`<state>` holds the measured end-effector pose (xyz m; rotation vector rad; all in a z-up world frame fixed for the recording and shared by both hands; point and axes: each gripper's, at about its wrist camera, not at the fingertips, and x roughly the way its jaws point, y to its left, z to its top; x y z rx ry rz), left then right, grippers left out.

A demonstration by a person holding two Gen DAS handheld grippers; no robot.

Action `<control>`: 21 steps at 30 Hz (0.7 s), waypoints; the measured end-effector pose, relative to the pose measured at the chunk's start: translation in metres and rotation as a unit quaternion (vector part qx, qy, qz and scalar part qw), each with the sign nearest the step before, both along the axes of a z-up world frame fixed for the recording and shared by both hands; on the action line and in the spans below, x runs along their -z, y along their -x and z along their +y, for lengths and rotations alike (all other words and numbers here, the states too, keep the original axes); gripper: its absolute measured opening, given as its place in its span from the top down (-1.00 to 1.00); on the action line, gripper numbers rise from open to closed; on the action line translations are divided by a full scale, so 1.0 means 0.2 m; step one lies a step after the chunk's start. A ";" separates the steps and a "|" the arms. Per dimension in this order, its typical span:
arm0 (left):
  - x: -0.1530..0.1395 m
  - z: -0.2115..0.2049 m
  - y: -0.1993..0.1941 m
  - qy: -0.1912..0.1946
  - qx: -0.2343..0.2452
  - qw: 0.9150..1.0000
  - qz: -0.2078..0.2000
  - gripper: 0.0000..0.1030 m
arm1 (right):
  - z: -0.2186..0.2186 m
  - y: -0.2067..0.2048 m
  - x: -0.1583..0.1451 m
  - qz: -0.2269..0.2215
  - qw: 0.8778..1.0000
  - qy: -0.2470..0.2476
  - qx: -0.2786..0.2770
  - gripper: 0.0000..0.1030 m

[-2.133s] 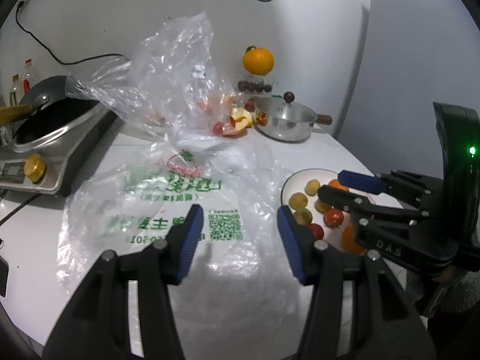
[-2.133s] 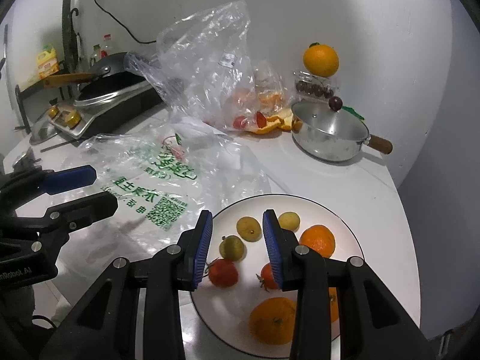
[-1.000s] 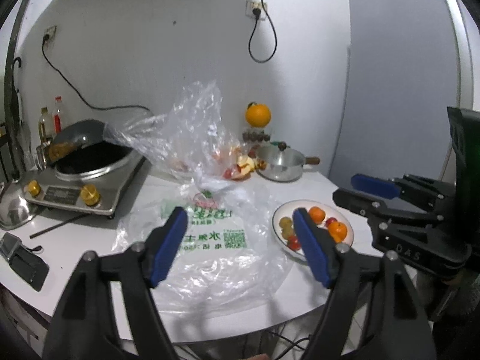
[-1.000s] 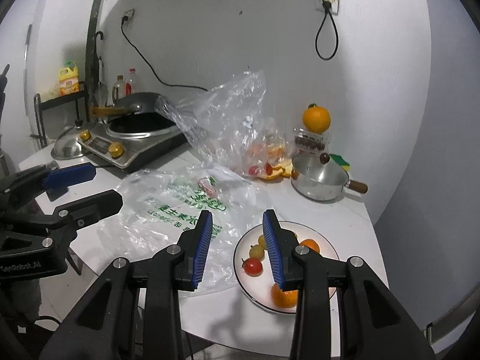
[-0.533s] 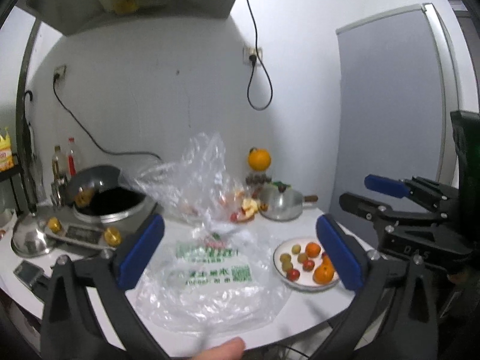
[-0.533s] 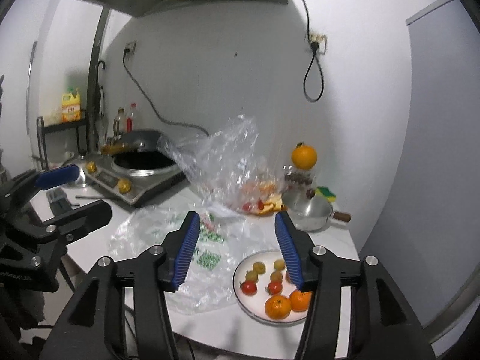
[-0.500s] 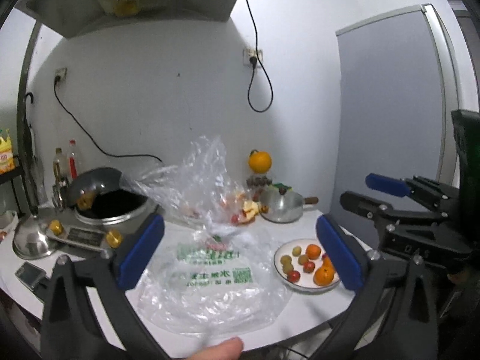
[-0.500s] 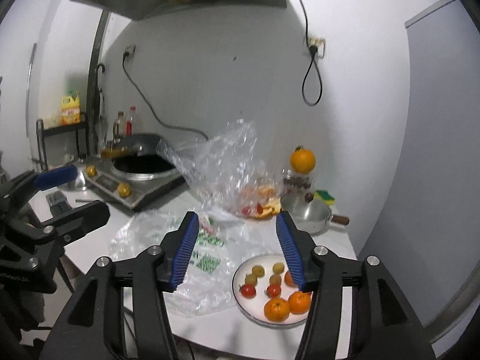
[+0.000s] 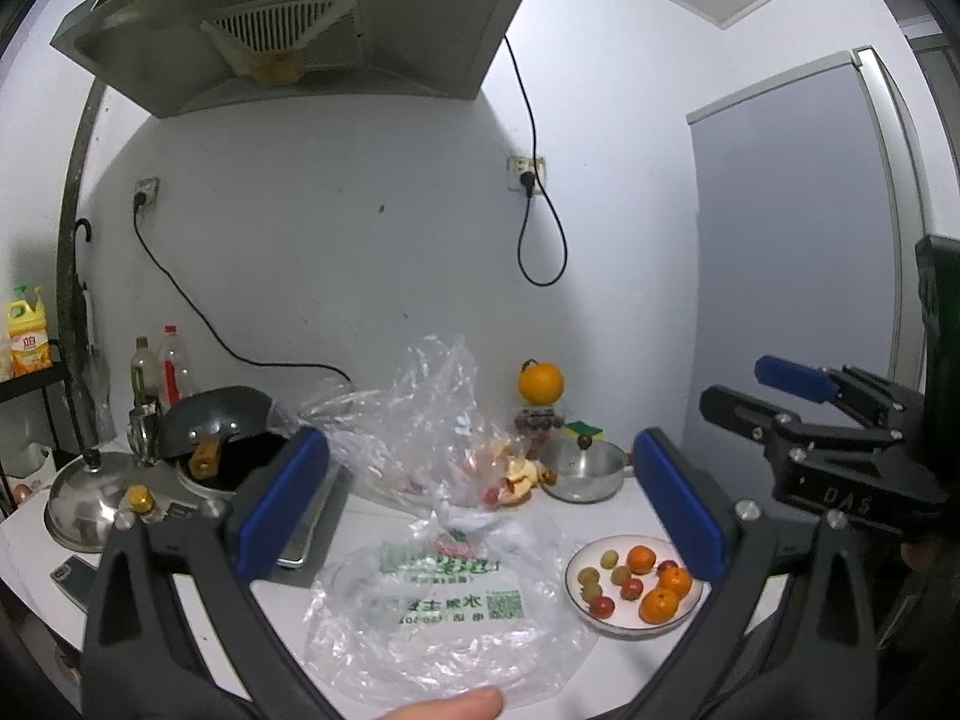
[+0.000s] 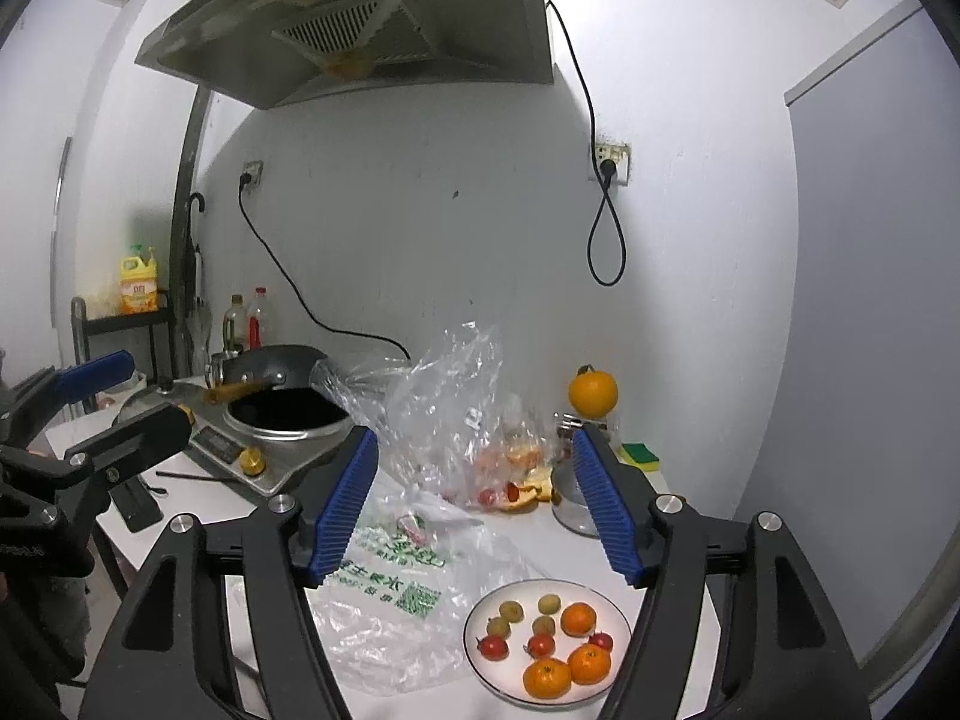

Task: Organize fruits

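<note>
White and round-edged, the surface (image 10: 672, 546) carries a white plate (image 10: 621, 618) of fruit near its front right edge. On the plate lie three oranges (image 10: 579, 618), small red tomatoes (image 10: 493, 647) and small yellow-green fruits (image 10: 510, 608), loosely spread and mostly apart from one another.

Just left of the plate, a flattened clear plastic bag with green print (image 10: 384, 594) lies on the surface; its edge reaches the plate's left rim. Behind it stands a crumpled clear bag (image 10: 444, 414) with red and orange pieces inside, and orange peel (image 10: 534, 495) lies at its foot. To the right of the peel is a lidded steel pot (image 9: 579, 468). Behind the pot, a single large orange (image 10: 593, 393) is perched on a clear container near the wall.

At the left, a dark wok (image 10: 282, 402) sits on an induction cooker (image 10: 258, 456), under a steel range hood (image 10: 360, 30).

Both tools are held high and back from the surface, well apart from the fruit. The left gripper (image 9: 480, 504) has its blue fingers (image 9: 282, 504) spread wide with nothing between them. The right gripper (image 10: 474, 510) has its jaws opening, also empty, with its blue ridged fingers (image 10: 348, 504) framing the bags. A fingertip of the person (image 9: 450, 705) shows at the bottom edge of the left wrist view.
</note>
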<state>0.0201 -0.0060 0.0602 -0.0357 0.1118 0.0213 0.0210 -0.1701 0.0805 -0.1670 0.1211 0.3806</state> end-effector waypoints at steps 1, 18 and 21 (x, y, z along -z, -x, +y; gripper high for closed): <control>0.00 0.00 -0.01 0.001 0.000 1.000 0.001 -0.99 | 0.00 0.00 0.00 -0.001 1.000 0.000 -0.001 -0.37; 0.04 0.00 -0.11 0.001 0.003 1.000 0.018 -0.99 | 0.00 -0.10 0.04 0.013 1.000 -0.001 -0.001 -0.37; 0.04 0.00 -0.12 0.005 0.003 1.000 0.015 -0.99 | 0.00 -0.12 0.05 0.016 1.000 -0.001 0.000 -0.37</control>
